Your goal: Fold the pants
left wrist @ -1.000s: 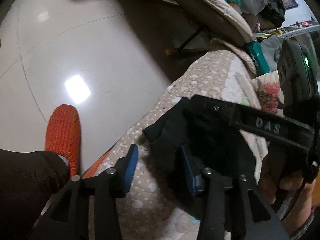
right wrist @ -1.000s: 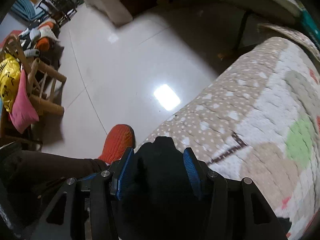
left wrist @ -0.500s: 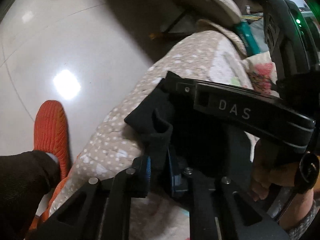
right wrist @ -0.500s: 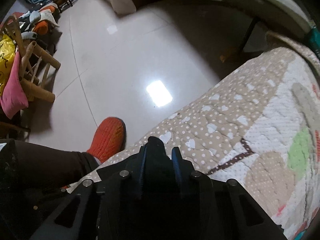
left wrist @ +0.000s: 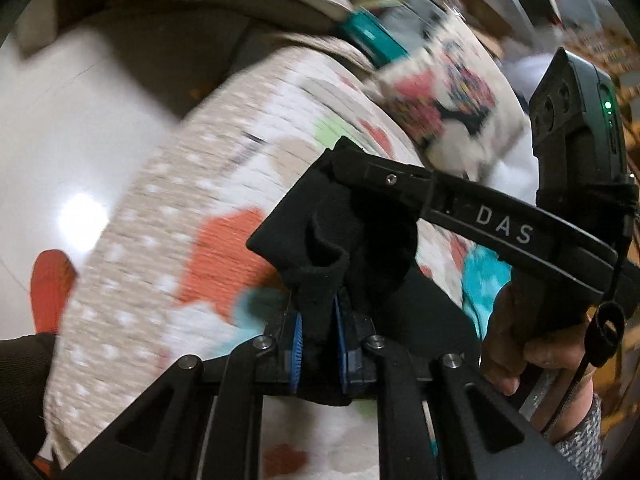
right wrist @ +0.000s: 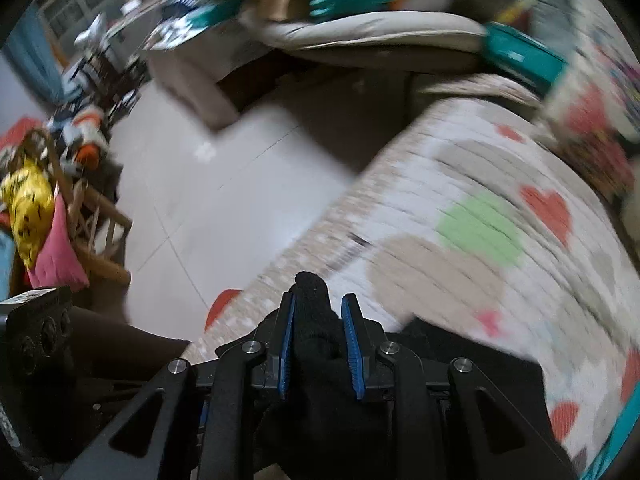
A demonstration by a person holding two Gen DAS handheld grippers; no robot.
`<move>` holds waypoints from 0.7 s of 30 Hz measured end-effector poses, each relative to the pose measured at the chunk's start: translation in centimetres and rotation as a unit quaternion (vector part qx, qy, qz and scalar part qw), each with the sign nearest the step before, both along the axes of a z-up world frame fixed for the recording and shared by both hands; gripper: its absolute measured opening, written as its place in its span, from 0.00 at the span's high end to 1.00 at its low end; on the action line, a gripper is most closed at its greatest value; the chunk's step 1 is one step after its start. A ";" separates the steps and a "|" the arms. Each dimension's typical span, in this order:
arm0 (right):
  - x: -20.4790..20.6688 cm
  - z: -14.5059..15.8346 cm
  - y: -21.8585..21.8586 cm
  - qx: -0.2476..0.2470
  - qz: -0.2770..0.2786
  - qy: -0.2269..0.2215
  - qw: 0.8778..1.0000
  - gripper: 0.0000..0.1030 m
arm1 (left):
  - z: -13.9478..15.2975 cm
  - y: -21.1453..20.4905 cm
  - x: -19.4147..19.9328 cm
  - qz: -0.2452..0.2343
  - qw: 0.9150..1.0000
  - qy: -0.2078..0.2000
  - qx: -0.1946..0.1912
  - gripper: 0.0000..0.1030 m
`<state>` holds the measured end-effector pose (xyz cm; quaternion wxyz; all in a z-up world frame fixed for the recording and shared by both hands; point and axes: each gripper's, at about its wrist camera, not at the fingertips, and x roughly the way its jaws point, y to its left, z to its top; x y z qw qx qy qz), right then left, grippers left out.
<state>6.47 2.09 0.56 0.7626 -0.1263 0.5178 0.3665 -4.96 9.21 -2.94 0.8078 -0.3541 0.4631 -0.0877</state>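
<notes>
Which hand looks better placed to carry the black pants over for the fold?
Neither clearly; probably both together. The left gripper and right gripper each have their fingers clamped on a bunch of the black pants above the patterned quilt, so each holds its own part.

Left tool (left wrist: pixel 318 344) and right tool (right wrist: pixel 318 344) both clamped, angled downward.

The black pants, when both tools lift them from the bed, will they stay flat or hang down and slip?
The pants are probably floppy: the cloth bunches and curls above the left tool. They likely hang between the two grips, since the right tool pinches a separate bunch. Slipping seems unlikely; the knit-looking fabric sits squeezed between ribbed blue pads.
</notes>
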 end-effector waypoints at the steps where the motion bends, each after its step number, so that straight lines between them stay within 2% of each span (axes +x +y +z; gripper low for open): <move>1: -0.1 0.0 -1.4 0.003 -0.014 0.000 1.000 0.76 | 0.1 -1.4 0.2 -0.015 1.000 -0.001 0.007 0.87; 5: 0.0 -0.4 -9.1 0.020 -0.082 0.007 0.996 0.76 | 0.1 -7.1 1.1 -0.075 0.996 -0.004 0.051 0.86; 8: -0.1 -1.9 -14.7 0.026 -0.135 0.024 0.990 0.75 | -0.9 -10.3 1.3 -0.115 0.991 0.011 0.072 0.85; 11: -0.7 -4.0 -19.2 -0.019 -0.183 0.024 0.983 0.69 | -0.9 -11.4 0.1 -0.147 0.987 0.020 0.062 0.82; 13: -0.8 -4.8 -22.4 -0.051 -0.238 0.020 0.970 0.42 | -0.6 -11.3 -1.1 -0.170 0.984 0.019 0.055 0.74; 16: -1.1 -4.0 -26.1 -0.059 -0.316 -0.003 0.947 0.41 | 0.3 -10.1 -2.3 -0.175 0.983 0.005 0.059 0.69; 17: -1.3 -3.5 -26.6 -0.052 -0.327 -0.012 0.943 0.41 | 0.6 -9.4 -2.5 -0.168 0.983 -0.001 0.067 0.68; 18: -1.5 -2.7 -26.9 -0.035 -0.332 -0.019 0.943 0.42 | 0.9 -8.7 -2.4 -0.157 0.985 -0.004 0.077 0.68; 19: -1.8 -1.8 -26.6 -0.005 -0.326 -0.026 0.945 0.43 | 1.0 -7.6 -2.3 -0.138 0.987 -0.003 0.087 0.68; 21: -2.2 -0.3 -24.9 0.024 -0.302 -0.038 0.952 0.47 | 0.8 -6.1 -1.4 -0.104 0.990 0.012 0.092 0.68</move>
